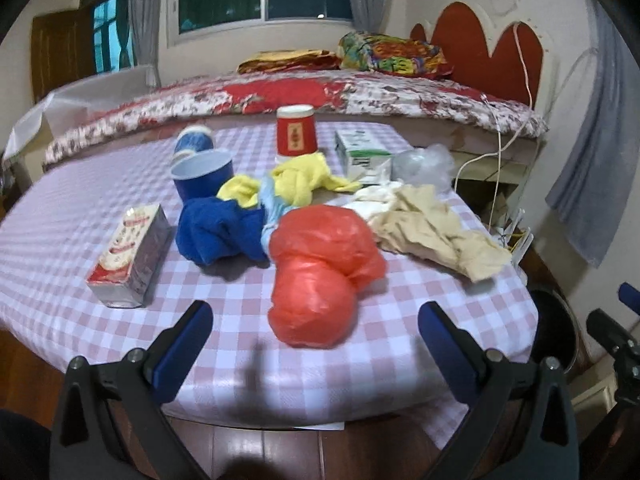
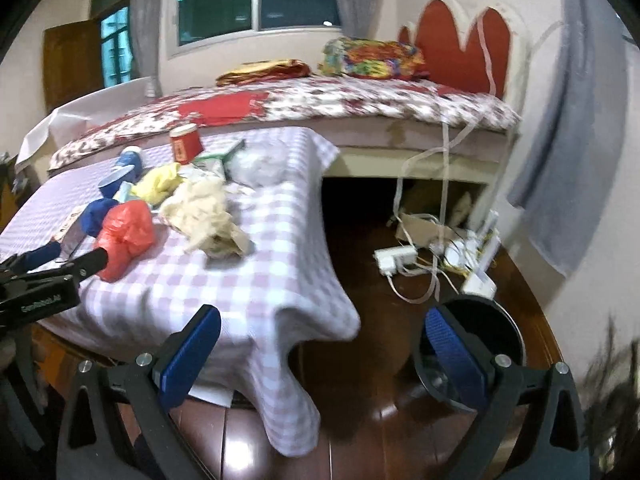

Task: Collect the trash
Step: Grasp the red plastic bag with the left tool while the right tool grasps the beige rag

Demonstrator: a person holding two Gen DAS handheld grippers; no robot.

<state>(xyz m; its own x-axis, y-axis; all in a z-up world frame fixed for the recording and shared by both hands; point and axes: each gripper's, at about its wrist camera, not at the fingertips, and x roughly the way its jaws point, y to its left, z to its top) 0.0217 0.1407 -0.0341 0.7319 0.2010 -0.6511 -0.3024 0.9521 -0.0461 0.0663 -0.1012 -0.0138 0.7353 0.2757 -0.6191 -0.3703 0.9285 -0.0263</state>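
Your left gripper (image 1: pixel 316 332) gapes wide, empty, the red bag (image 1: pixel 320 272) lying between its fingers on the checked table (image 1: pixel 120 184). Your right gripper (image 2: pixel 320 344), equally wide and empty, hangs off the table's corner; only its view shows the dark bin (image 2: pixel 496 320) on the floor, half hidden by one finger. Beyond the bag: crumpled paper (image 1: pixel 436 232), blue cloth (image 1: pixel 216 232), cups blurred.

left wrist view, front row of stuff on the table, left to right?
Red-and-white carton → blue cloth → red plastic bag → crumpled beige paper. The left gripper hangs open just short of the red bag, touching nothing.
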